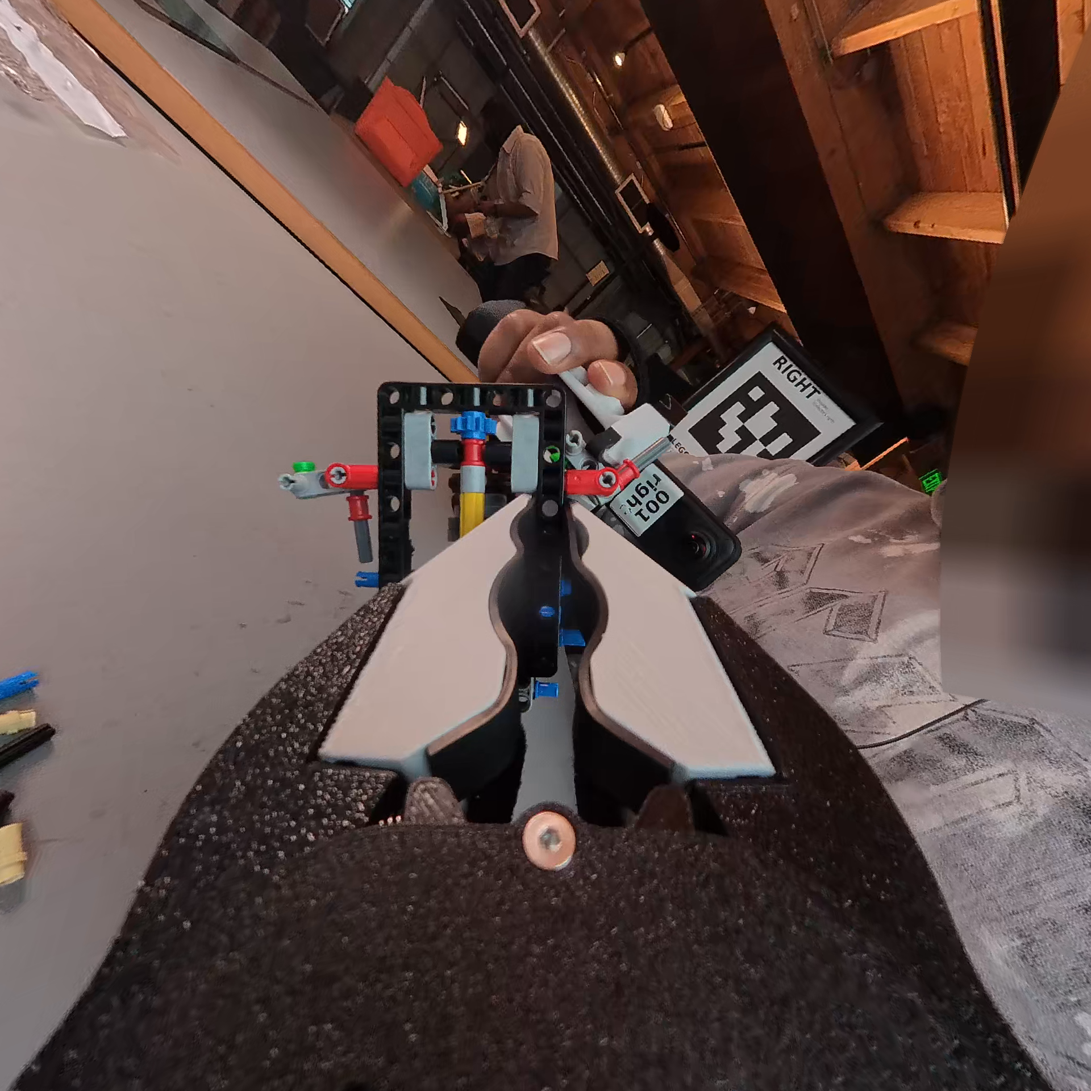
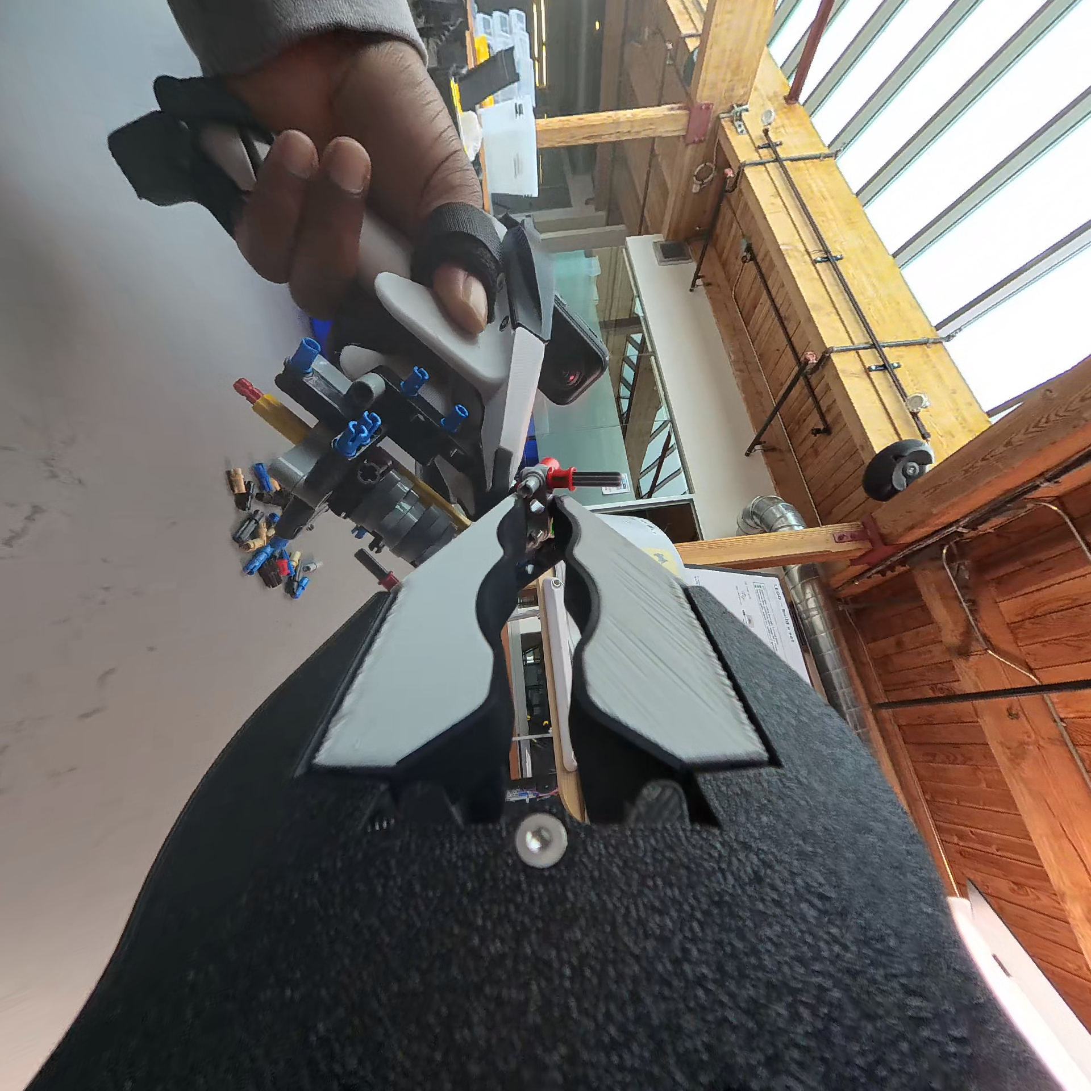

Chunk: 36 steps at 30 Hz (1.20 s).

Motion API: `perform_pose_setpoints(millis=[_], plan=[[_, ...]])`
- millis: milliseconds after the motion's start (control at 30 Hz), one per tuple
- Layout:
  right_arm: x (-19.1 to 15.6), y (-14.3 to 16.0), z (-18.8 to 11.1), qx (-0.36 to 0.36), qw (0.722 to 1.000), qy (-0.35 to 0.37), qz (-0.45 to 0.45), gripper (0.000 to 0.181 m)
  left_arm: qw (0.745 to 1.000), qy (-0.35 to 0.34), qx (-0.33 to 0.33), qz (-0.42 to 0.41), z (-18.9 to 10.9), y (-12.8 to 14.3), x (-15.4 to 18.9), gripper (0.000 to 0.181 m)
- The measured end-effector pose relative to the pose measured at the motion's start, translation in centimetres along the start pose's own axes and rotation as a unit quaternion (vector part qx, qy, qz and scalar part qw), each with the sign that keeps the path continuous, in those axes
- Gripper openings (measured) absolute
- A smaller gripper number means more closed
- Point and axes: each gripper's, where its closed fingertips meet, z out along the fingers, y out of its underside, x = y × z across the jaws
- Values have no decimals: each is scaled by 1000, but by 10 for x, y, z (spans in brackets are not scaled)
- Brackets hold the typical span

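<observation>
A toy-brick assembly has a black square frame, grey beams, a blue gear, a yellow axle and red connectors on both sides. My left gripper is shut on the frame's right side and holds it above the pale table. In the right wrist view the assembly shows end-on, with blue pins and a grey gear stack. My right gripper is shut on the small red-and-grey connector arm that sticks out of the assembly's side. A hand holds the left gripper's handle.
Several loose small pieces lie in a pile on the table; a few show at the left edge. The table's wooden edge runs behind. A person stands far off. A framed black-and-white marker card stands at the right. Only a small space, under 4 cm, lies between the two pairs of fingers.
</observation>
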Motion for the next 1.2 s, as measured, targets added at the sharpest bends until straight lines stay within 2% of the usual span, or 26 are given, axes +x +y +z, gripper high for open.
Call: perform_pose_setpoints(millis=[33,200,400,500,533,567,633,733,800,833,1000,1200], plan=[[0,-2,-1,5,1000,2,3,8,1000,2,-4,3,1,1,1,4],[-5,-10,-10,19,1000,-12,-4,8,999,15,-34,5,4,13,5,4],[-9,-14,-20,40,995,-75,-50,11,997,28,-67,12,12,24,9,5],[-7,-7,-19,20,993,-101,64,12,998,9,-55,35,13,17,5,6],[-4,-4,-19,12,989,-99,111,15,998,1,-44,42,11,13,4,7],[-2,-3,-19,6,982,-100,163,27,998,-10,-29,46,7,8,1,6],[4,-3,-21,3,945,-96,313,37,997,-37,-3,65,-1,-1,-4,6],[6,3,-17,-23,861,-68,504,31,991,-73,28,109,-7,-13,-7,6],[2,1,-13,-28,808,-67,584,30,983,-101,36,149,-7,-18,-7,6],[0,2,-10,-33,795,-65,602,29,979,-111,39,166,-6,-19,-7,7],[-6,1,-1,-36,794,-86,601,16,967,-134,33,213,-1,-16,-6,7],[-14,7,2,-52,823,-137,549,6,943,-191,1,273,-4,-12,-12,7]])
